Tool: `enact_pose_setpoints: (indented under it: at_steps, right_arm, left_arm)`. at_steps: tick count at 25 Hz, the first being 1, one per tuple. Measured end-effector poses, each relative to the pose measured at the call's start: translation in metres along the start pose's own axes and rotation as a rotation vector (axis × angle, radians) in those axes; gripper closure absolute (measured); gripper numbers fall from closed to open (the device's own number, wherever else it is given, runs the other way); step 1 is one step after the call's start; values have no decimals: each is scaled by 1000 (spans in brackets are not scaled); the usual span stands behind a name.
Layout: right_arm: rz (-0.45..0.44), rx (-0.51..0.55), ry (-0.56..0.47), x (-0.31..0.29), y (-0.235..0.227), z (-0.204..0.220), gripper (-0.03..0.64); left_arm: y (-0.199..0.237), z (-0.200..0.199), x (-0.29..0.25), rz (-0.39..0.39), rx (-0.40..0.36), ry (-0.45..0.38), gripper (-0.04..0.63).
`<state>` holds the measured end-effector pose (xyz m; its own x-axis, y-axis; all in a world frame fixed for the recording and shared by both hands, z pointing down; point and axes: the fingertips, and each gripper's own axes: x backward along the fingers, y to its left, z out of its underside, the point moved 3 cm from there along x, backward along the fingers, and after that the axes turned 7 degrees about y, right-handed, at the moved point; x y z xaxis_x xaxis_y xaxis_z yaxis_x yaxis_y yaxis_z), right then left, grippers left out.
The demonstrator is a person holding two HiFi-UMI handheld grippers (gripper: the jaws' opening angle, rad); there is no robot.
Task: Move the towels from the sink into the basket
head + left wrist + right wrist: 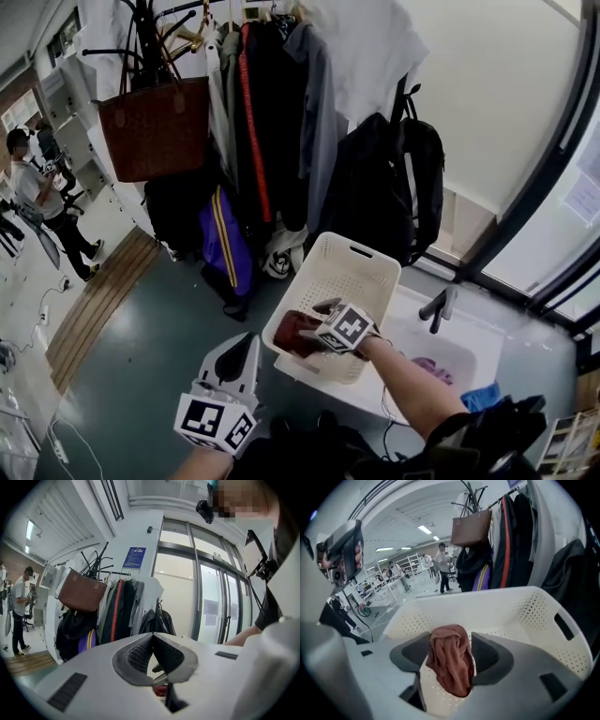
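One rust-red towel (451, 663) sits between the wide-apart jaws of the right claw (450, 638), down inside the white basket (506, 606); one purple towel (433, 368) lies in the sink (473, 333). Left claw (152, 637) is closed tip to tip, empty, short of the basket.

Light source: daylight through the window wall (562, 216) on the right of the head view; ceiling strips (424, 528) glow in the right gripper view.
Glare: glass doors (211, 606) bleach to white in the left gripper view.
Shadows: coats (281, 122) go near black; floor (159, 342) dull.
Distortion: both gripper views fisheye, corners black, door frames bowed.
Focus: left tool (152, 637) soft so near the lens.
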<state>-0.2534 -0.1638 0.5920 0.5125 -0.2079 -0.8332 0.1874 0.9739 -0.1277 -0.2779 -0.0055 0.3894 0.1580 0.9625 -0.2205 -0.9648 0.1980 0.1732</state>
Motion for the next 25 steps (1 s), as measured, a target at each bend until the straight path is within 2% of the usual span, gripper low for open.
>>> enact_pose_setpoints:
  at_steps: [6, 11, 14, 20, 25]
  right_arm:
    - [85, -32, -193, 73, 3, -26, 397]
    - [176, -124, -371, 135, 8, -24, 475]
    - [235, -169, -452, 166, 15, -15, 532]
    - [400, -274, -569, 222, 31, 14, 581]
    - [547, -349, -628, 259, 47, 49, 591]
  left_arm:
    - [-17, -9, -11, 79, -22, -23, 588]
    - [-35, -11, -20, 155, -32, -28, 588]
    - [-47, -12, -26, 207, -38, -30, 588]
    - [-68, -12, -33, 295, -24, -32, 588]
    - [-89, -14, -40, 372, -20, -25, 588]
